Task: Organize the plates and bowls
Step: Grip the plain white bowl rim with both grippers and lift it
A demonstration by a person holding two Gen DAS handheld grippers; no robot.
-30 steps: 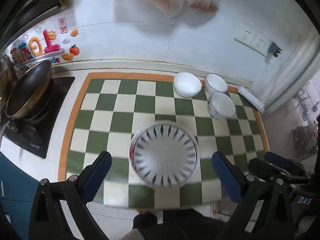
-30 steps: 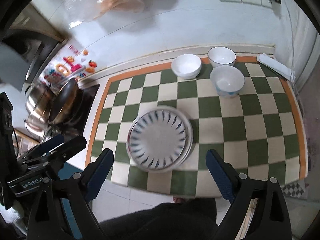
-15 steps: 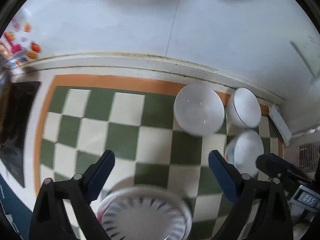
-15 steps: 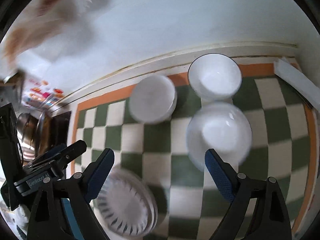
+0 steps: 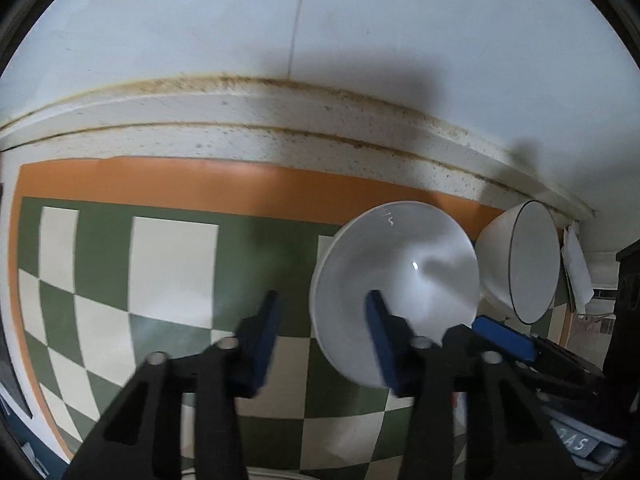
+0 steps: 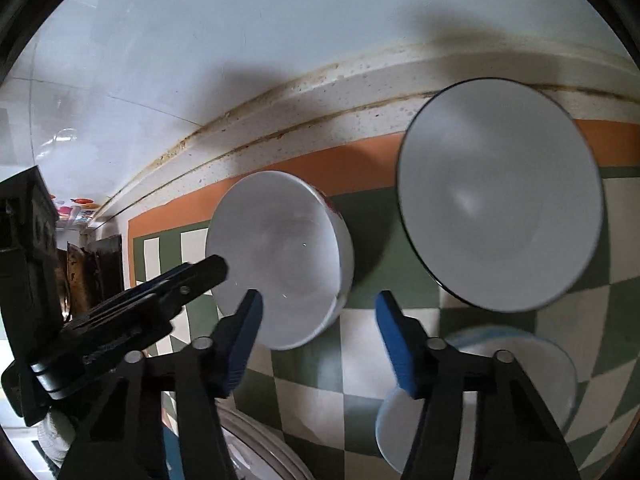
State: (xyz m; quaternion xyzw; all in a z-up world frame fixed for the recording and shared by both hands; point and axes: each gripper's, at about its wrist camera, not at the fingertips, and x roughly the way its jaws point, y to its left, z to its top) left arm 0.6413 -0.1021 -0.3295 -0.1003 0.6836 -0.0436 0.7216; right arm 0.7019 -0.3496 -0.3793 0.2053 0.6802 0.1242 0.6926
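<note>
A plain white bowl (image 5: 396, 280) stands on the checked mat (image 5: 172, 264); it also shows in the right wrist view (image 6: 276, 256). My left gripper (image 5: 322, 320) is open and straddles its left rim, one finger inside, one outside. My right gripper (image 6: 318, 324) is open, its left finger over that bowl's right rim. A black-rimmed white bowl (image 6: 500, 196) stands to the right, seen also in the left wrist view (image 5: 528, 264). A third bowl (image 6: 516, 364) with blue marks lies under my right finger. The plate stack's rim (image 6: 260, 440) shows at the bottom.
The white tiled wall (image 5: 320, 40) and its stained ledge (image 5: 240, 120) run close behind the bowls. The mat's orange border (image 5: 160, 180) lies along the ledge. A stove and pan area (image 6: 100, 264) is far left.
Both grippers have moved forward and down from above the plates to the bowls at the back. Their jaws have narrowed. The left gripper now straddles the plain bowl's rim.
</note>
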